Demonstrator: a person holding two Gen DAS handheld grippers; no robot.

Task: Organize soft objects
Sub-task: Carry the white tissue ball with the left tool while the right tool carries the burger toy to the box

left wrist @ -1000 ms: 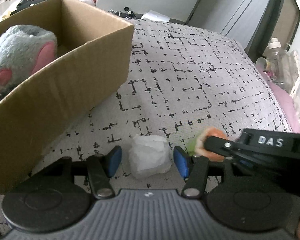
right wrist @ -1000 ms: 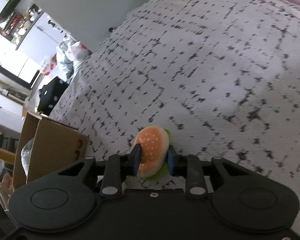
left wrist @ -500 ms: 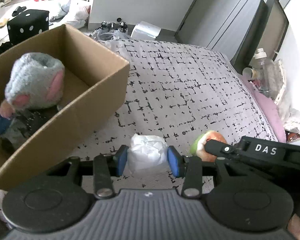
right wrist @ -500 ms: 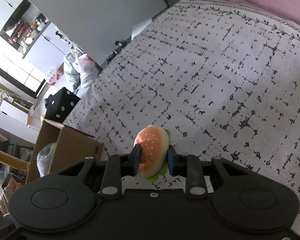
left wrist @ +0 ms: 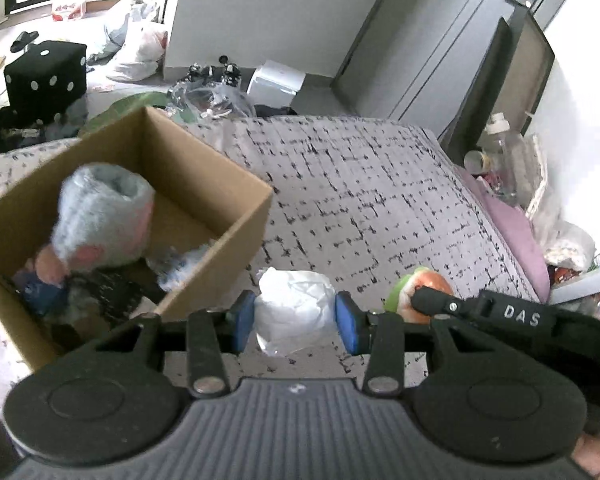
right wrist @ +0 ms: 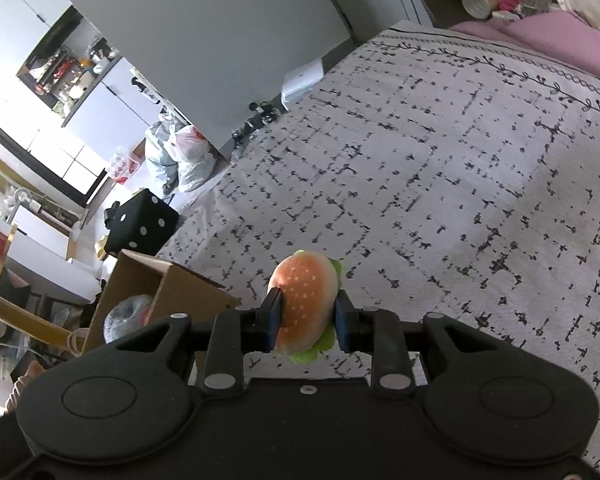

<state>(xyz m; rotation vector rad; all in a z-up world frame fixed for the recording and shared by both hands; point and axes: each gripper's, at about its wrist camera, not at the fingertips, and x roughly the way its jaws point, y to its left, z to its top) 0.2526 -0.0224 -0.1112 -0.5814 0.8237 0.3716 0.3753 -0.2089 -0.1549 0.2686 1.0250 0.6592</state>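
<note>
Left gripper (left wrist: pixel 296 322) is clamping its blue pads (left wrist: pixel 345 323) on both sides of a white crumpled wad (left wrist: pixel 294 308), held level above the bed. Right gripper (right wrist: pixel 306 318) is pinching a plush burger (right wrist: pixel 306 304) between narrowed jaws, reaching in just beside the left one.

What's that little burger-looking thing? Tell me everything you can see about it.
The burger toy is a small plush hamburger: an orange-tan bun dotted with pale seed marks and a frill of bright green felt lettuce poking out at its lower edge. It looks soft and squashy. The right gripper is shut on it, one blue pad pressing each side, holding it clear above the patterned bedspread. In the left wrist view it shows as an orange and green lump beside the other gripper.
</note>
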